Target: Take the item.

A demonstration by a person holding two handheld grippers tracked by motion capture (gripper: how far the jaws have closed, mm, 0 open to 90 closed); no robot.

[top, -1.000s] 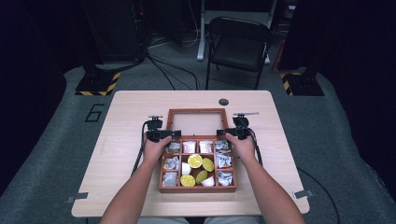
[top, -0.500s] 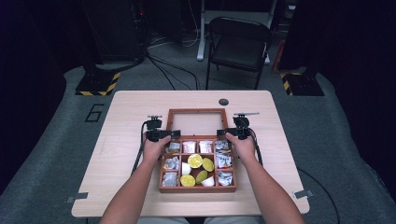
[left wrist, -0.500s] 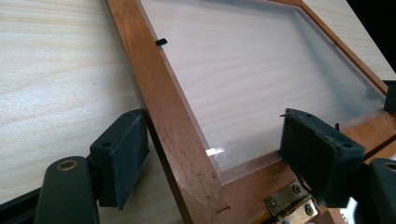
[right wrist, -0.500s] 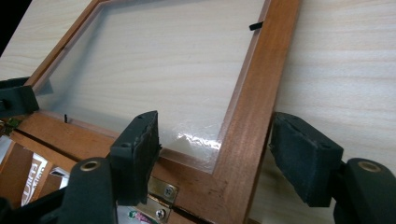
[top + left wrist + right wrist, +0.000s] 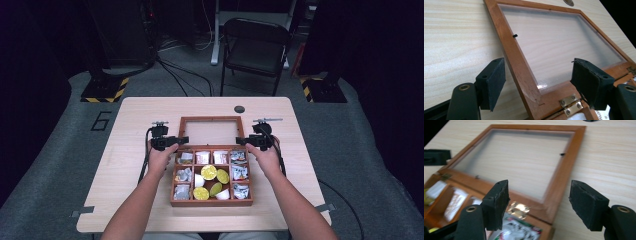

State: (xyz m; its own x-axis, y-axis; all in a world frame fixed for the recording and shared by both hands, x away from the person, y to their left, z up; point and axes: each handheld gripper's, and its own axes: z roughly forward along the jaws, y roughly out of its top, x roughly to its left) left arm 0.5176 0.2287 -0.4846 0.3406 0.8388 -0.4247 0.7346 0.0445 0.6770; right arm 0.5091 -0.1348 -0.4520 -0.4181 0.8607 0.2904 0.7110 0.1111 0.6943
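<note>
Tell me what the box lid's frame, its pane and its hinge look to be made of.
Lid frame: reddish-brown wood, smooth varnished look, faint grain. Pane: clear plastic or glass, since the table grain shows through it with a slight haze. Hinge: brass-coloured metal, shiny, with small screws.

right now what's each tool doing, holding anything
Left tool: open, jaws have just been closing astride the lid frame, not pressing it.
Right tool: open, astride the frame's other side, holding nothing.
</note>
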